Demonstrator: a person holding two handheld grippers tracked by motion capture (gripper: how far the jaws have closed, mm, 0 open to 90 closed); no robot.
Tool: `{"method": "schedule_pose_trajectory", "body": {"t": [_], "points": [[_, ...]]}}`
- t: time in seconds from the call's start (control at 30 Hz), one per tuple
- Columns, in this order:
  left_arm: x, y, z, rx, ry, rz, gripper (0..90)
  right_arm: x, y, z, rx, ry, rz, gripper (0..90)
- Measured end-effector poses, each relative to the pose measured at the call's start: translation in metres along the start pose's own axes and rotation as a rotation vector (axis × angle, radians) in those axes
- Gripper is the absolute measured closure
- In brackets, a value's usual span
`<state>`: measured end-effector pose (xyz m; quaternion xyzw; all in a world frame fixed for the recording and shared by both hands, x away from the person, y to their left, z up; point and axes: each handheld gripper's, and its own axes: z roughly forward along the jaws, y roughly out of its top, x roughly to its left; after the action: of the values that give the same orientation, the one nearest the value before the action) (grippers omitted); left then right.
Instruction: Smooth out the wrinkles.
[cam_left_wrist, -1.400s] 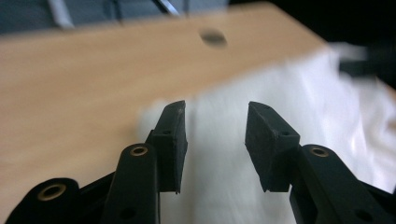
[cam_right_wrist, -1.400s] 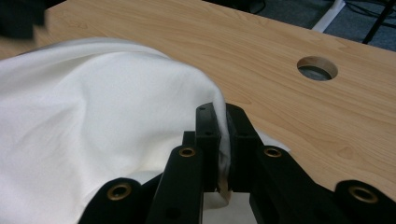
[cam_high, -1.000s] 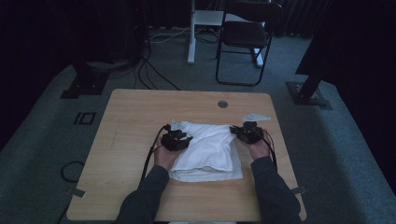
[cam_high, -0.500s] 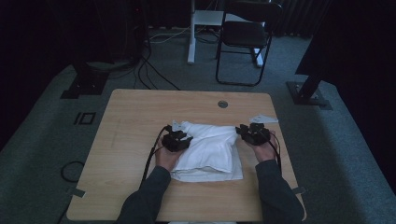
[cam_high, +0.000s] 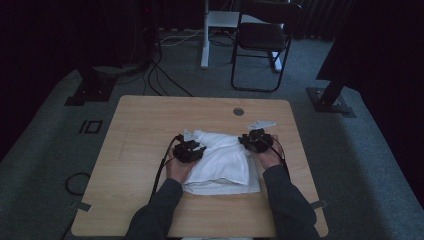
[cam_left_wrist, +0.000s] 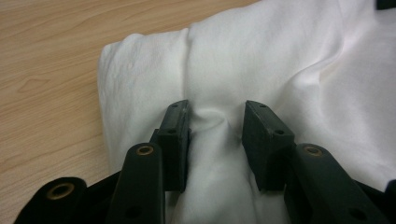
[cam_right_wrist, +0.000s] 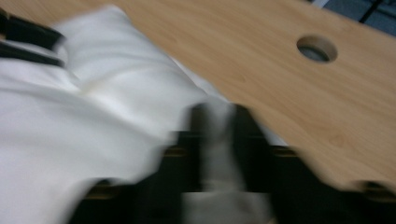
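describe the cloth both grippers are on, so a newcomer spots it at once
On the wooden table, look just in front of the person's hands. The white cloth lies folded and rumpled between the left gripper and right gripper, the only large white, soft thing there.

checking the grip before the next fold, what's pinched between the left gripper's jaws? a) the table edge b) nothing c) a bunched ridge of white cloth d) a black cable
c: in the left gripper view, the left gripper pinches a raised fold of the white cloth.
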<state>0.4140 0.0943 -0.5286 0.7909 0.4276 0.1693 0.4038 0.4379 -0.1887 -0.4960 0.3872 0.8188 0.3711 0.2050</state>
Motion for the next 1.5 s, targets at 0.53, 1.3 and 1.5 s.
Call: {"method": "schedule_pose_trajectory", "body": {"t": [0.53,1.3,1.5], "points": [[-0.002,-0.001,-0.001,-0.015,0.010,-0.016,61.9,0.038,-0.041,-0.030,-0.030,0.062,0.088,43.3],[-0.025,0.011,-0.042,-0.075,0.000,0.011,52.9,0.021,-0.075,-0.046,0.062,-0.002,0.137,77.1],[-0.038,0.001,-0.063,-0.104,-0.007,0.034,50.8,0.028,-0.069,-0.059,-0.004,-0.062,0.140,57.8]]}}
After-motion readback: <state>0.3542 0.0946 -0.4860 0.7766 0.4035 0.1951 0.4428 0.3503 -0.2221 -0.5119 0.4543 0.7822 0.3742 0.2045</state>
